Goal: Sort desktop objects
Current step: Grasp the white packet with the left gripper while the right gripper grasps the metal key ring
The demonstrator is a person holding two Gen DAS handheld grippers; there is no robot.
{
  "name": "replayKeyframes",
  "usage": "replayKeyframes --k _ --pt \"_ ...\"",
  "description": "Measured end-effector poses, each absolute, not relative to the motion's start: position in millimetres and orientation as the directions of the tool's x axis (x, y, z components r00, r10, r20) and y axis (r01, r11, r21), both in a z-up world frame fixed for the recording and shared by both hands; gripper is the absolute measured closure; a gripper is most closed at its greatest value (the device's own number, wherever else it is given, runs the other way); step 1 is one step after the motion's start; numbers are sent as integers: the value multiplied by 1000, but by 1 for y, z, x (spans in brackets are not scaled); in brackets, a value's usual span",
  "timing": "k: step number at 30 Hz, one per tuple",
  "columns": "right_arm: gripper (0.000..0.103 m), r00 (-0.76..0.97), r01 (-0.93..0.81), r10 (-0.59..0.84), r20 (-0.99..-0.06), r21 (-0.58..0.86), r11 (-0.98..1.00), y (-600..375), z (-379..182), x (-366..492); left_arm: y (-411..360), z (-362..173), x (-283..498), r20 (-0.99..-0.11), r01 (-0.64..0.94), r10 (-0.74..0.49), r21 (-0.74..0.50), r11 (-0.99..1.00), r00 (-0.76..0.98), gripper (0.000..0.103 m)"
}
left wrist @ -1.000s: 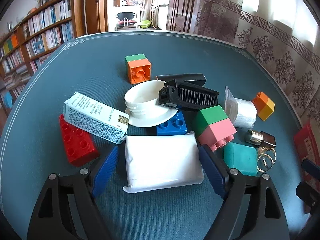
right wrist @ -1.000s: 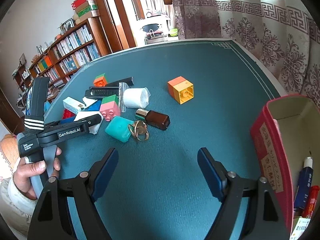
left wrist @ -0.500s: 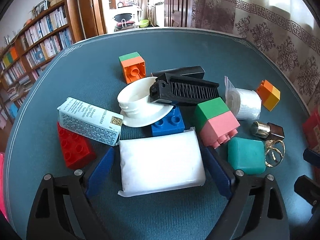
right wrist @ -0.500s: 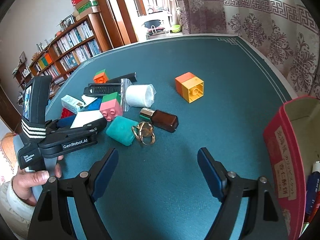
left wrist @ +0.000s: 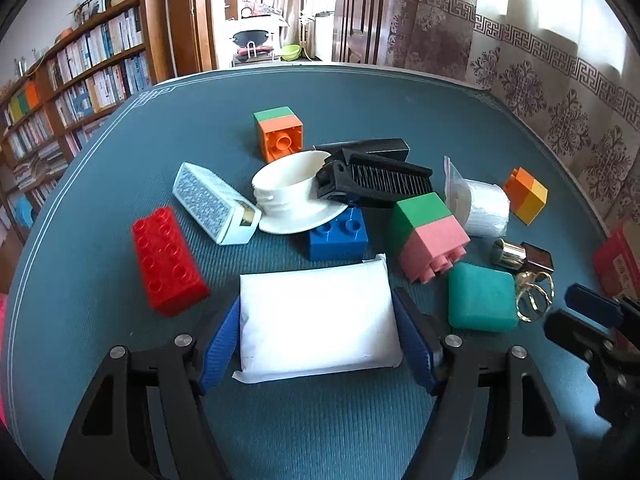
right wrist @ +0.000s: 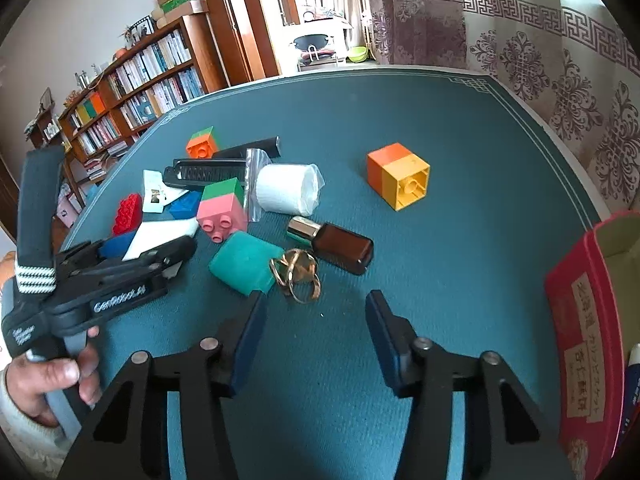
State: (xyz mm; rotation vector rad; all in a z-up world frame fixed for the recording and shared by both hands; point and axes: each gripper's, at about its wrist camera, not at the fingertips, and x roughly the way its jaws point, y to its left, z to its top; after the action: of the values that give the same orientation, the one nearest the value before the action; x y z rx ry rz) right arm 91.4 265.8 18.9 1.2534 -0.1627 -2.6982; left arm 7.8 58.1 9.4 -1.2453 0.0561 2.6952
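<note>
**On the teal tabletop: left gripper closing round a white packet**

Across a teal table (left wrist: pixel 360 92), a loose cluster of desk clutter. Largest and nearest: a white tissue packet (left wrist: pixel 318 320), lying flat, long axis crosswise between the blue fingers of the left gripper (left wrist: pixel 318 342). Jaws closing, pads at or just touching both short ends; firm squeeze not yet evident. Beyond the packet: red brick (left wrist: pixel 166 262), blue brick (left wrist: pixel 339 234), white dish (left wrist: pixel 288 196), black comb (left wrist: pixel 376 182), green-and-pink block (left wrist: pixel 430 236).

To the right, a teal case (right wrist: pixel 244 262), gold rings (right wrist: pixel 298 276) and brown bottle (right wrist: pixel 340 246), just ahead of the right gripper (right wrist: pixel 316 338). Jaws there closing too, nothing between them. Red box (right wrist: pixel 580 344) at far right, probably the destination.

Packet plainly the left hand's job: already straddled, well apart from the right.
</note>
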Motion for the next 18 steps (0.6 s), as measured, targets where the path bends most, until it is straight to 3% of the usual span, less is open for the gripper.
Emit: replayKeyframes --k 6,14,18 --pt "57 -637 120 -196 -746 155 -981 256 18 81 53 17 20 -747 -163 147 -53 -985 -649 28" --pt "89 -629 122 -180 -757 133 -984 251 10 70 50 22 28 -739 -159 146 -54 -986 -657 28" --pt "91 -640 118 -182 -746 139 -983 254 14 76 55 25 31 -735 -167 151 -52 -985 -661 28"
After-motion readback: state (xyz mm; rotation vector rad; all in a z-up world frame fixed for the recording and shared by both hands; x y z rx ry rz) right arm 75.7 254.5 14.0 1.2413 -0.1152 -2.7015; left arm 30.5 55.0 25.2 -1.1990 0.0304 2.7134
